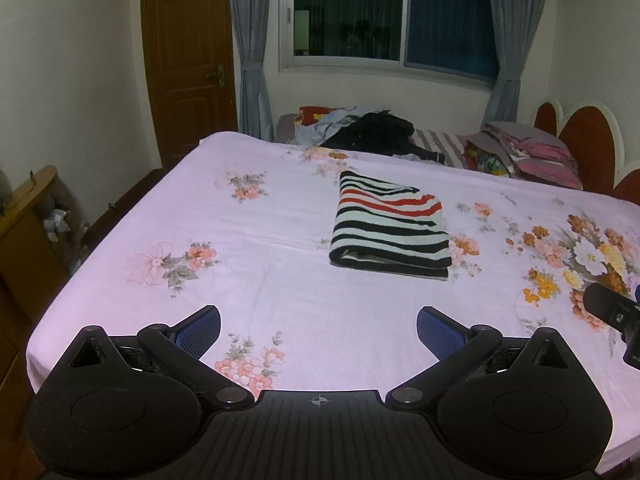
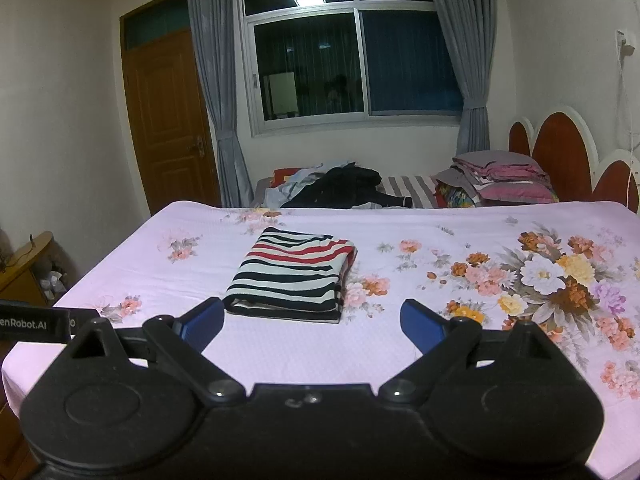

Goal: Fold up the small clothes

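The folded striped garment [image 1: 390,226] lies on the bed sheet [image 1: 248,248]. The left gripper [image 1: 318,326] and right gripper [image 2: 312,320] hover clear, jaws apart, empty. Risk: a one-layer pinch could unfold the stack.

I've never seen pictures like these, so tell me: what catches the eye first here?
A folded striped garment, black, white and red, lies alone in the middle of a bed covered by a pink floral sheet. In the foreground the open left gripper and right gripper hold nothing. Behind, unfolded clothes lie heaped below a dark window.
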The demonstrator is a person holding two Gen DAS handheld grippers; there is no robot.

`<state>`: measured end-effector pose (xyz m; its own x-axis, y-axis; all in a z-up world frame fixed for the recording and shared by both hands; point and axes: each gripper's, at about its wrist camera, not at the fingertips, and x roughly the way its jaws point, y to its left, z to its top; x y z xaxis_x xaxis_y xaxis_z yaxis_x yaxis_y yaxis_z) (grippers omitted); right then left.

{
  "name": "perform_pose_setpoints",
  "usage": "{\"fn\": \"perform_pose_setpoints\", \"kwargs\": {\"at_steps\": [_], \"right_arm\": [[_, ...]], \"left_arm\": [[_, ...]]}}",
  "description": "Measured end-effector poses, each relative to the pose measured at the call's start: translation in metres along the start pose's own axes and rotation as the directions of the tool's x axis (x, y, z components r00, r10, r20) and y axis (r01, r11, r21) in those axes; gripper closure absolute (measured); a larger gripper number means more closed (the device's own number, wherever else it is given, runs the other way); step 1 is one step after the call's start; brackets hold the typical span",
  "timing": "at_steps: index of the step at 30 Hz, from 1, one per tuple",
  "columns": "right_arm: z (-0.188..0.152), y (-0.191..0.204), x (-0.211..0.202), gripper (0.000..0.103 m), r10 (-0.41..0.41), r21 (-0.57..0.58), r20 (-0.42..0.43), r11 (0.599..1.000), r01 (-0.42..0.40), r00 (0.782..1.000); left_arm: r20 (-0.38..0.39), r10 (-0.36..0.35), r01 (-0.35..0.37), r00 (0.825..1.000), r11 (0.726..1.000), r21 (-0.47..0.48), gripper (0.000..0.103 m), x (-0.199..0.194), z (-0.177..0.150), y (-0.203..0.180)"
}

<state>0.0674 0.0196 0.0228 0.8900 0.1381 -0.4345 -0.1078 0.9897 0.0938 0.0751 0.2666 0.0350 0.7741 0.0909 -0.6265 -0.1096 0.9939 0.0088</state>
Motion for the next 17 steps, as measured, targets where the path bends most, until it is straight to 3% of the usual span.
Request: {"fn": "perform_pose_setpoints", "kwargs": {"at_steps": [10, 14, 17], "right_arm": [[0.0, -0.005, 0.019, 0.008, 0.003, 0.002, -0.029, 1.0, -0.003, 1.0], [-0.001, -0.011, 0.032, 0.008, -0.004, 0.008, -0.047, 1.0, 0.005, 0.999], [-0.002, -0.02, 0.045, 0.008, -0.025, 0.015, -0.067, 1.0, 0.026, 0.997]], "left_arm": [[-0.034, -0.028, 0.028, 0.999, 1.0, 0.005, 0.0, 0.022, 0.006, -0.007], [0.016, -0.037, 0.037, 0.999, 0.999, 0.004, 0.0, 0.032, 0.011, -0.01], [0.005, -0.034, 0.034, 0.999, 0.999, 0.009, 0.0, 0.056, 0.021, -0.012]]}}
